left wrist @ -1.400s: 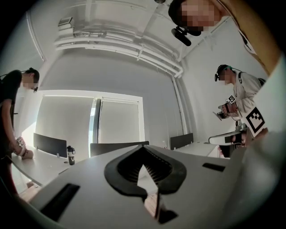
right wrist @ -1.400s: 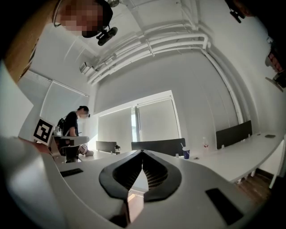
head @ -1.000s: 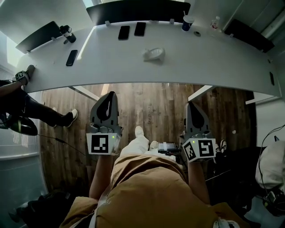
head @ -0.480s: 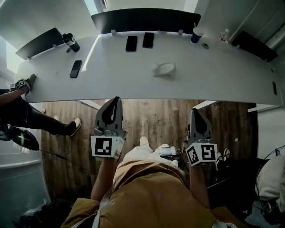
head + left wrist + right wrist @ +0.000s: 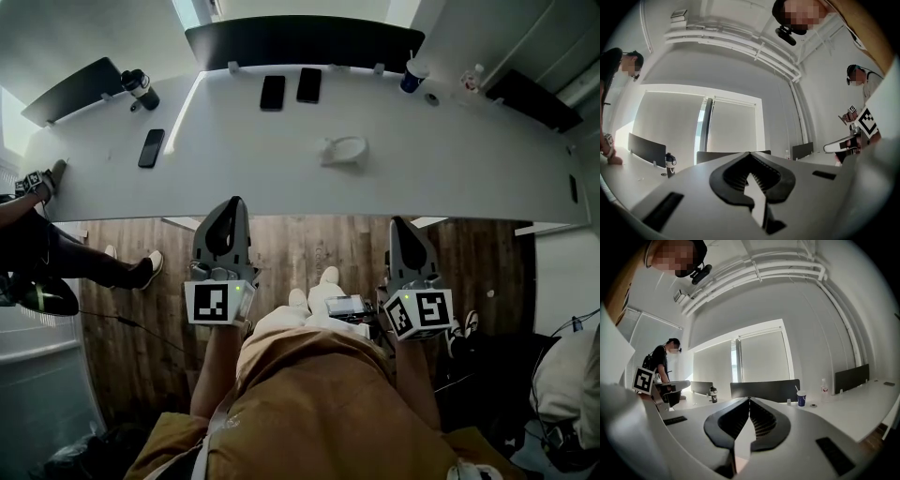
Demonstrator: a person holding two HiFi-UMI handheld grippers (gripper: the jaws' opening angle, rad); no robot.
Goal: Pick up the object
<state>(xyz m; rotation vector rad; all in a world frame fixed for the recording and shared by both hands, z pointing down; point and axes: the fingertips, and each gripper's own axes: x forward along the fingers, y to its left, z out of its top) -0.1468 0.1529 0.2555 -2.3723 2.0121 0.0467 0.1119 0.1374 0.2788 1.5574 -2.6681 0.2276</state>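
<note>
left tool (image 5: 232,204) and right tool (image 5: 403,225) were both closed, empty, held over the wood floor (image 5: 319,246) short of the table (image 5: 469,159); white object (image 5: 343,150) lay on it.

No words or numbers can be read.
The left gripper (image 5: 228,204) and right gripper (image 5: 403,225) bear only black-and-white square patterns; the label on the bottle (image 5: 468,78), upper right, is too small to read.

Bright daylight comes from the window (image 5: 706,136), glaring on the white tabletop (image 5: 450,159). Fisheye edges bend and darken.
</note>
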